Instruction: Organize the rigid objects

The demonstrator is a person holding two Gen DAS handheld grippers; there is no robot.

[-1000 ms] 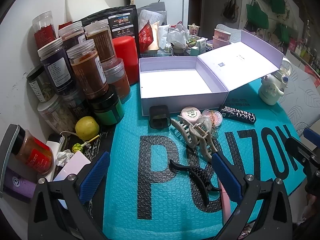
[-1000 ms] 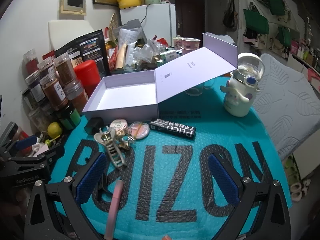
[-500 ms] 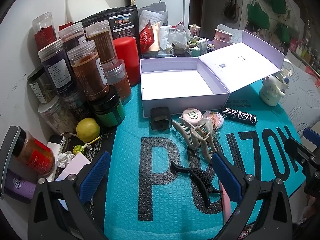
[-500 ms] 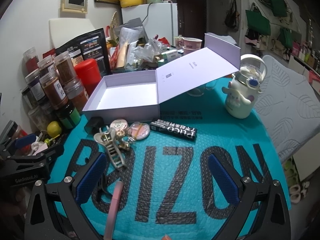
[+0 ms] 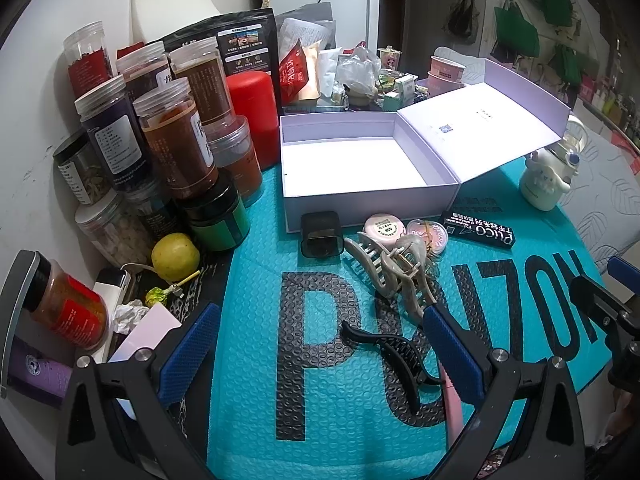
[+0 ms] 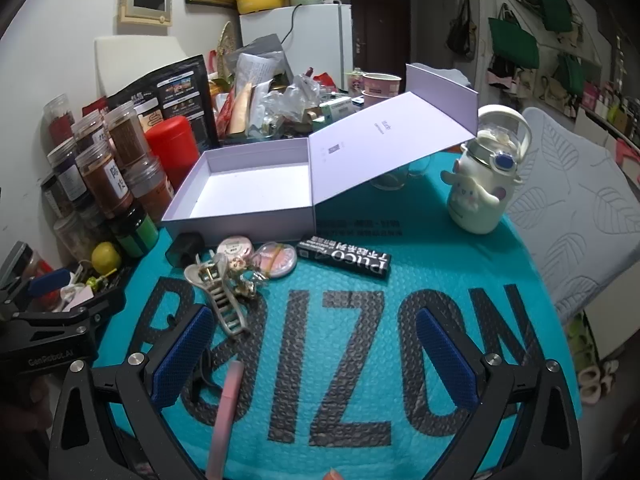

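Plastic jars [image 5: 176, 136] crowd the tabletop's left edge; a wide sweep by the left hand-held gripper [image 5: 320, 344], released, could topple them. Clips [image 5: 396, 276] lie before the empty box [image 5: 360, 160]. Right hand-held gripper [image 6: 316, 352] released too.

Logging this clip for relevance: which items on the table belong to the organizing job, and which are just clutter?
Job items:
lavender box, open and empty
beige hair claw
black hair clip
pink stick
two round compacts
black PUCO box
small dark case

Lying about:
spice jars
red canister
lemon
cartoon bottle
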